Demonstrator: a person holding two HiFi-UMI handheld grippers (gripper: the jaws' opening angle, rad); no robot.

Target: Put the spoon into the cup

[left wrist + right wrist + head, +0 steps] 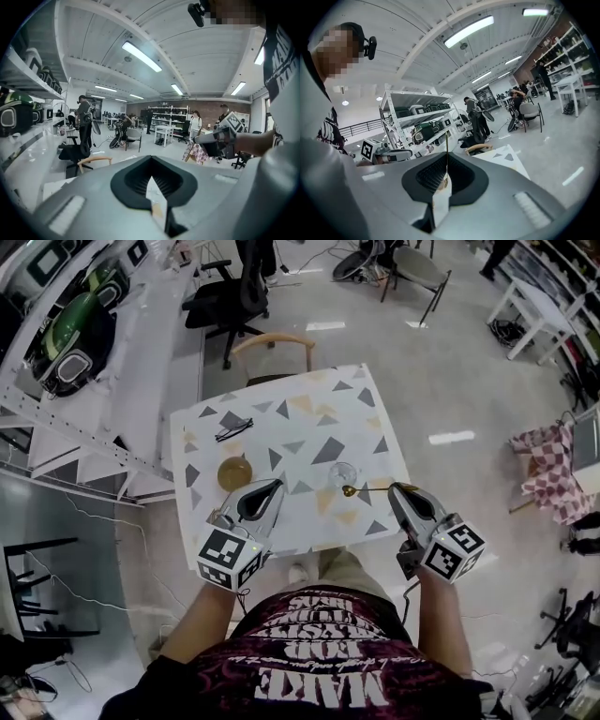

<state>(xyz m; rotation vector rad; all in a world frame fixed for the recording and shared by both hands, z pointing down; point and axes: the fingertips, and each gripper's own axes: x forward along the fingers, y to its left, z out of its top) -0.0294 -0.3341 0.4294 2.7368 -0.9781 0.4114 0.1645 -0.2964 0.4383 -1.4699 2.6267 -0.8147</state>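
The spoon (349, 490) is clamped at its handle end in the right gripper (394, 488), bowl just beside the cup (342, 472) (left gripper (277, 486) is held with jaws together, empty), so the cup may be tipped if its rim is clipped.

On the table (361, 427), a cup (342, 472) is set right of centre, a bowl (234, 472) to its left and a small item (232, 430) farther back. A spoon (367, 488) is held just near the cup by the right gripper (394, 487). A chair (272, 345) is placed at the far edge.
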